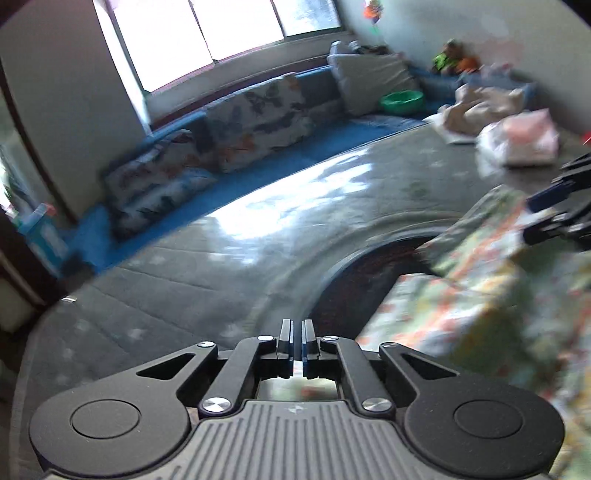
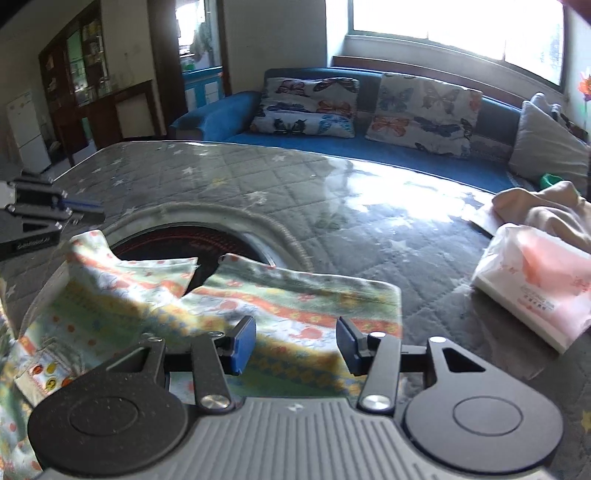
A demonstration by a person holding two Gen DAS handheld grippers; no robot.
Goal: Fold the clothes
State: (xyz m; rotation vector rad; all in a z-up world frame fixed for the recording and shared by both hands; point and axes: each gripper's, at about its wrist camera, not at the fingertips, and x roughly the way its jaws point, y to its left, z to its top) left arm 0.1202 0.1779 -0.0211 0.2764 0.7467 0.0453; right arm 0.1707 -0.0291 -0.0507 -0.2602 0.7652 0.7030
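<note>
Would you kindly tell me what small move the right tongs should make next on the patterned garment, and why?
Probably lower the right tongs onto the patterned garment and close on its near edge. They stand open above the cloth with nothing between the pads, and one flap already lies folded over, so the fold looks unfinished. The left tongs are shut, off to the side above the grey quilted cover.

Blue sofa, butterfly cushions, bright window.
</note>
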